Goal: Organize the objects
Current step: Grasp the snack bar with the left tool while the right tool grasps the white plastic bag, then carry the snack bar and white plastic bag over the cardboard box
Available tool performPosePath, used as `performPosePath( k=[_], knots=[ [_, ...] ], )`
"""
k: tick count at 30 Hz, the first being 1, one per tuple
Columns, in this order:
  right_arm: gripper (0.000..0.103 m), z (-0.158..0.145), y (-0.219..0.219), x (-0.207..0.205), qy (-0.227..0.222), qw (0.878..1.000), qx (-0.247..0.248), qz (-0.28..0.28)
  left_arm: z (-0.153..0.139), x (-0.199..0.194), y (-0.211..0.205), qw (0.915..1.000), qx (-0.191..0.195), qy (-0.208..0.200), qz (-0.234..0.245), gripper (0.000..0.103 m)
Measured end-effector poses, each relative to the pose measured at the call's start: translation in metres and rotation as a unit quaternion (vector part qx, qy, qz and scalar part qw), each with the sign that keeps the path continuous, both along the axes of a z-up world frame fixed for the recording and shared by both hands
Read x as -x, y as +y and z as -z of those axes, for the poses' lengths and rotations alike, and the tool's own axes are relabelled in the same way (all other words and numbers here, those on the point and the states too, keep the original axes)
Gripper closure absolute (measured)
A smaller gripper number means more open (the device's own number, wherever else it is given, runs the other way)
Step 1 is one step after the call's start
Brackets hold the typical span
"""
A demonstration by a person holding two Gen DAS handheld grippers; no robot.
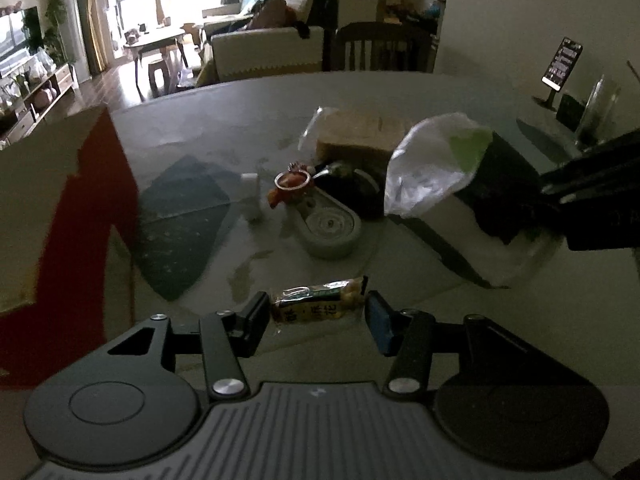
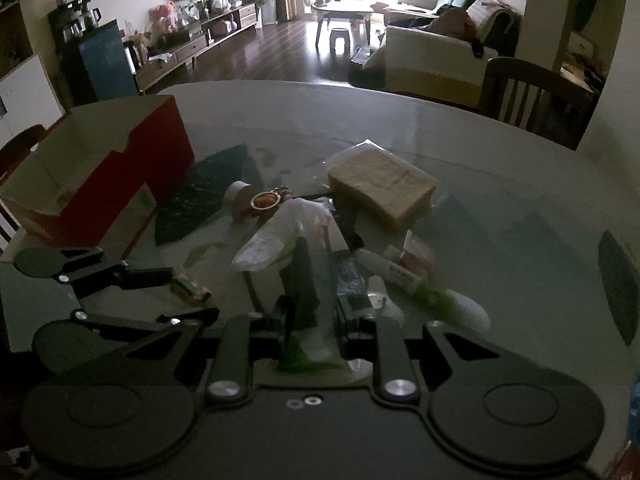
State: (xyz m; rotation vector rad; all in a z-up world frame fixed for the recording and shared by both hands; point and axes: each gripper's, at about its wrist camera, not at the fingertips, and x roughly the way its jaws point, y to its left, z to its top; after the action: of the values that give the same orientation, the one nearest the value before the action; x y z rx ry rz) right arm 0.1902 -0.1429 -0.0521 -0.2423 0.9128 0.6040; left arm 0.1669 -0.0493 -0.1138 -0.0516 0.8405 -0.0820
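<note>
Evidently mid-pickup: left gripper [image 1: 318, 316] stood open astride the snack bar [image 1: 319, 299]; right gripper [image 2: 318, 300] clamped the plastic bag [image 2: 286, 232]. Closing was judged next.

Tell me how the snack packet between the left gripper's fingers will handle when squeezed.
The snack packet looks small, so probably light. Its glossy wrapper may slip against the fingers. The wrapper looks thin, so it likely crumples, and the contents might crush.
</note>
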Motion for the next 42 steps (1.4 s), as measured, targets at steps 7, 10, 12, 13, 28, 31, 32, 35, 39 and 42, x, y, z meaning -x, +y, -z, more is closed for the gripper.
performPosePath(
  k=[7, 10, 12, 13, 28, 31, 32, 35, 39, 42],
  knots=[
    [0.081, -0.02, 0.0, 0.026, -0.002, 1.0, -0.02, 0.008, -0.031, 0.028, 0.014, 0.9995, 0.007, -0.03, -0.005, 0.052],
    [0.081, -0.03, 0.002, 0.035, -0.005, 1.0, -0.028, 0.01, -0.042, 0.036, 0.022, 0.9991, 0.017, -0.038, -0.007, 0.052],
    [0.081, -0.037, 0.004, 0.041, -0.012, 0.999, -0.032, 0.01, -0.048, 0.041, 0.027, 0.9988, 0.02, -0.045, -0.008, 0.052],
    [0.081, -0.039, 0.006, 0.044, -0.014, 0.999, -0.034, 0.01, -0.052, 0.044, 0.03, 0.9986, 0.02, -0.049, -0.009, 0.052],
    [0.081, -0.068, 0.066, 0.069, -0.038, 0.998, -0.05, -0.021, -0.083, 0.073, 0.099, 0.9964, 0.037, -0.068, -0.034, 0.052],
    [0.081, -0.072, 0.086, 0.073, -0.043, 0.997, -0.049, -0.036, -0.086, 0.077, 0.116, 0.9955, 0.036, -0.076, -0.043, 0.052],
    [0.081, -0.074, 0.094, 0.074, -0.046, 0.997, -0.048, -0.041, -0.087, 0.078, 0.122, 0.9953, 0.036, -0.077, -0.046, 0.052],
    [0.081, -0.078, 0.118, 0.075, -0.053, 0.996, -0.047, -0.055, -0.09, 0.08, 0.142, 0.9946, 0.032, -0.082, -0.056, 0.052],
    [0.081, -0.082, 0.148, 0.073, -0.056, 0.995, -0.048, -0.069, -0.092, 0.081, 0.169, 0.9939, 0.022, -0.085, -0.066, 0.052],
    [0.081, -0.083, 0.172, 0.071, -0.051, 0.995, -0.049, -0.077, -0.092, 0.078, 0.191, 0.9934, 0.018, -0.084, -0.076, 0.052]
  ],
)
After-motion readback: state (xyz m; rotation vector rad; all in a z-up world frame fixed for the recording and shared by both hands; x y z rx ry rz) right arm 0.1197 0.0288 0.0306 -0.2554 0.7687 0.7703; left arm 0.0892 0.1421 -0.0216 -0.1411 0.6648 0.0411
